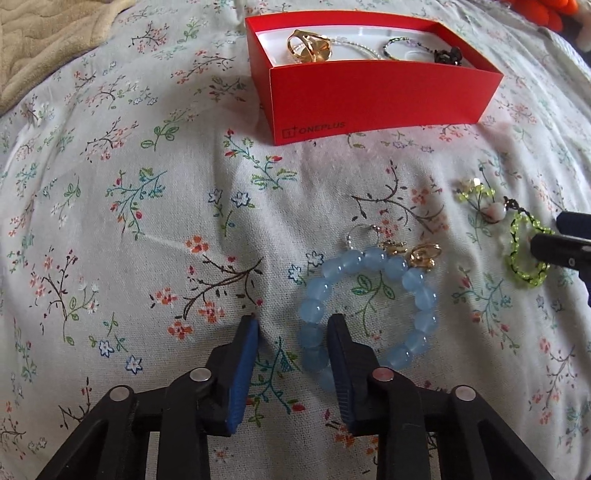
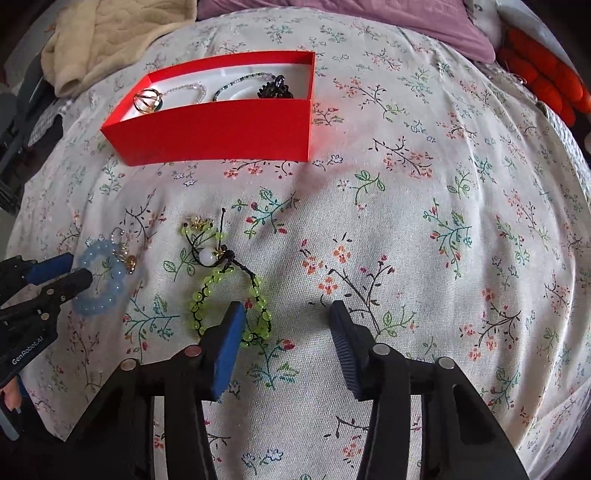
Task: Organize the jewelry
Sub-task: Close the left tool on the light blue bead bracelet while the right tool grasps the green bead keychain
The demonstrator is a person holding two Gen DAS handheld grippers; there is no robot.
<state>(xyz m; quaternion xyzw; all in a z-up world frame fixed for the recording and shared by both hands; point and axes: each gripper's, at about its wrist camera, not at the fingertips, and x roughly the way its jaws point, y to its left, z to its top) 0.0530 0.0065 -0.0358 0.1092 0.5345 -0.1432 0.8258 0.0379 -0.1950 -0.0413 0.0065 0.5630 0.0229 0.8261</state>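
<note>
While a floral-print cotton bedspread (image 2: 424, 229) covers the whole surface, soft and lightly creased, a rectangular red cardboard box (image 1: 380, 99) with a white lining sits open toward its far side. Inside lie a gold openwork ring (image 1: 308, 46), a strand of small pale beads (image 2: 192, 88), a thin dark beaded strand (image 2: 236, 83) and a black clustered piece (image 2: 277, 90). Nearer the cameras, a bracelet of round, translucent pale-blue beads (image 1: 369, 306) with gold charms rests on the cloth; the left gripper (image 1: 293, 332) stands over its near-left arc, jaws partly open, one blue-padded finger outside the loop and the other inside it, with a few beads between them; whether the pads press on the beads cannot be told from either view. Just beside it lies a bracelet of faceted yellow-green beads (image 2: 236, 302) knotted on black cord with one white bead; the right gripper (image 2: 288, 314) hovers with jaws fairly wide, its left finger planted inside the loop, its ribbed right finger over bare cloth. Only the left wrist view shows the printed logo on the box front; only the right wrist view shows a mauve pillow (image 2: 369, 18), a cream quilted blanket (image 2: 110, 33) and the lettering on the left gripper's body.
</note>
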